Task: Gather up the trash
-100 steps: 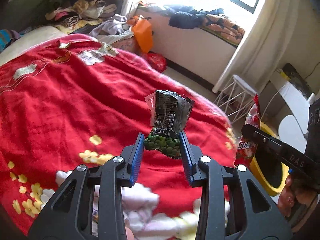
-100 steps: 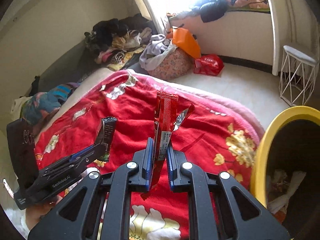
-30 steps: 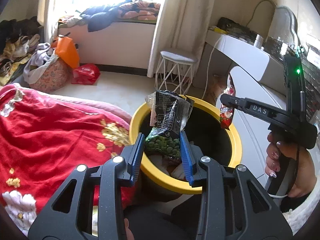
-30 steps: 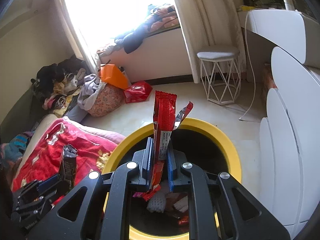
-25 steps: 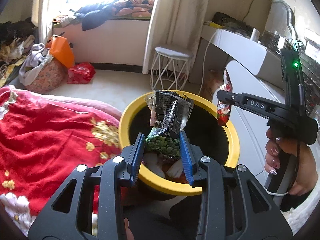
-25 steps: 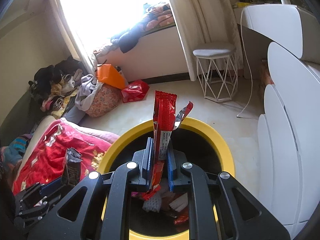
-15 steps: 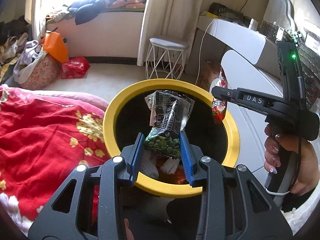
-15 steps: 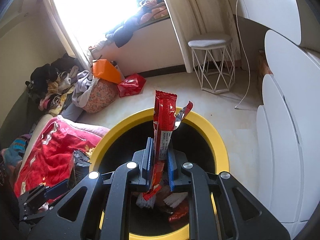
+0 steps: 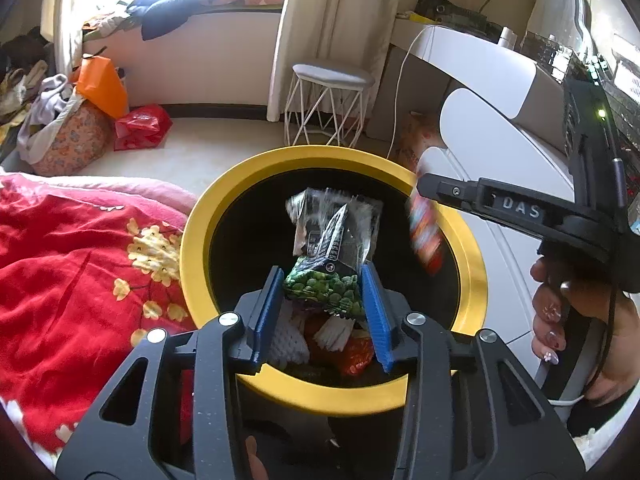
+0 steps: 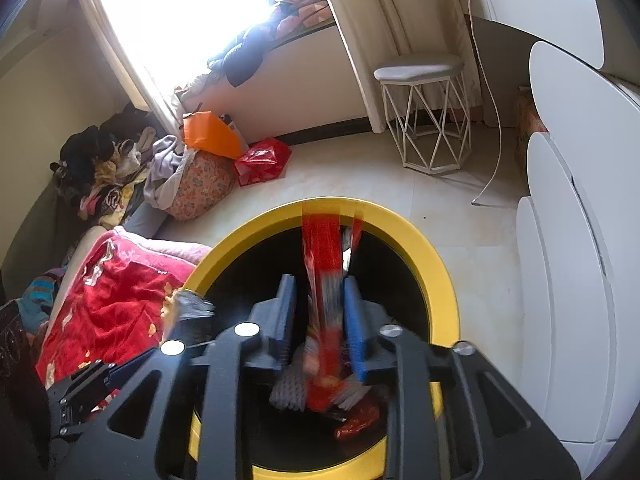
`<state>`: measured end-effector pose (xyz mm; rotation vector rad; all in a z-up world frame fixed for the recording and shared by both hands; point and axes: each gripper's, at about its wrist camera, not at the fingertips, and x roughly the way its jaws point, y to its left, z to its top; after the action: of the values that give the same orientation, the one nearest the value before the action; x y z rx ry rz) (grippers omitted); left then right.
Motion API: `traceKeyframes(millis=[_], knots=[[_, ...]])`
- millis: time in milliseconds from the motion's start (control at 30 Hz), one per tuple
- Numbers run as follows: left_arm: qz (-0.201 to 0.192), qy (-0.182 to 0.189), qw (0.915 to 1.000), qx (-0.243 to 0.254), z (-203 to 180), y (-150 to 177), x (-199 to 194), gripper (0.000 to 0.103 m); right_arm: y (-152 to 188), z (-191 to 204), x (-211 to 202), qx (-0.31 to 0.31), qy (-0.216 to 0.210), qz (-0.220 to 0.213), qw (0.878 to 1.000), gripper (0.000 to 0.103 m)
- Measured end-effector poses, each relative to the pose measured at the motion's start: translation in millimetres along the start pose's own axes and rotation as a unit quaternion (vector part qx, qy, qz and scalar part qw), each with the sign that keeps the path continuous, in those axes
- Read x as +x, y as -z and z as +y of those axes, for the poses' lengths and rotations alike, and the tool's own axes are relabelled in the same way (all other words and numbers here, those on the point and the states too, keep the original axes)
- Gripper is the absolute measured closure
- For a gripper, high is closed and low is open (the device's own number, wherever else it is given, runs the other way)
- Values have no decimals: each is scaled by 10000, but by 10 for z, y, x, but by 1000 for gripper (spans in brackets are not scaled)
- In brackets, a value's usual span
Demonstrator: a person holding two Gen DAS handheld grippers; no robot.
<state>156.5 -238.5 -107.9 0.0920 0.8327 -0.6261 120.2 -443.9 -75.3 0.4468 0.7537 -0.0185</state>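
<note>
Plainly, the left gripper (image 9: 324,300) pinched a pea packet (image 9: 334,256) by its green lower end between the blue pads (image 9: 374,312), the crumpled silver-and-black top standing clear above the jaws. It hung over the dark mouth of the bin (image 9: 192,236), a placement that made sense if the next act was simply to let go and have the packet drop inside. The right gripper (image 10: 318,320) stood with its jaws parted, gaps showing on both sides of the red wrapper (image 10: 322,264), which was smeared by motion and seemed to be slipping free between the pads rather than gripped. That wrapper also lay over the bin opening, so it would likely fall among the white mesh sleeves (image 9: 288,344) and red scraps (image 9: 354,354) already at the bottom. Seen from the left camera, the right gripper's body bore the letters "DAS" (image 9: 520,212), and a green light (image 9: 600,113) glowed on its top. Print on the pea packet was too small to read. Beside the bin spread a red blanket (image 9: 72,280), touching or nearly touching its rim; farther off stood a wire stool (image 9: 330,100).
</note>
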Motion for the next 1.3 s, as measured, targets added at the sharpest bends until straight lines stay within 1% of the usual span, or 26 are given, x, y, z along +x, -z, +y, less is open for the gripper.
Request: traceKeyframes(millis=[67, 100, 167, 200, 300, 333, 400, 467, 633, 667, 867, 967, 1033, 1133, 1300], knots=[[-12, 41, 10000, -43, 19, -7, -8, 66, 4, -8, -26, 15, 13, -9, 10000, 68], [-40, 53, 10000, -60, 32, -11, -23, 59, 6, -8, -55, 10, 28, -33, 10000, 67], [-80, 43, 9999, -126, 64, -20, -62, 50, 9, -11, -101, -11, 50, -68, 10000, 59], [-99, 38, 9998, -163, 76, -23, -83, 44, 8, -2, -138, -23, 56, -98, 9999, 57], [-158, -2, 9996, -241, 110, -23, -156, 32, 3, 56, -260, -124, 79, -206, 9997, 49], [-186, -29, 9995, -256, 127, -19, -197, 30, 3, 86, -307, -180, 85, -244, 9995, 46], [-250, -109, 9992, -279, 155, -11, -291, 20, 7, 155, -405, -284, 70, -334, 9990, 40], [-315, -195, 9988, -320, 208, -9, -397, 16, 14, 262, -519, -392, 31, -455, 9982, 31], [-475, -528, 9961, -532, 397, 15, -717, 16, 41, 537, -716, -619, -61, -654, 9959, 19], [-487, -585, 9955, -569, 419, 4, -763, 10, 50, 594, -746, -672, -85, -684, 9954, 17], [-775, -944, 9894, -788, 653, 67, -1185, 10, 182, 986, -908, -1084, -263, -808, 9905, 8], [-888, -1061, 9863, -893, 745, 134, -1369, 10, 284, 1196, -998, -1318, -322, -920, 9865, 7], [-950, -1162, 9843, -932, 793, 195, -1472, 10, 353, 1298, -1043, -1443, -264, -1022, 9839, 7], [-1069, -1289, 9801, -1068, 874, 297, -1639, 10, 474, 1416, -1103, -1619, -197, -1215, 9791, 7], [-1229, -1561, 9734, -1140, 955, 473, -1886, 10, 635, 1564, -1179, -1764, -199, -1533, 9721, 7]])
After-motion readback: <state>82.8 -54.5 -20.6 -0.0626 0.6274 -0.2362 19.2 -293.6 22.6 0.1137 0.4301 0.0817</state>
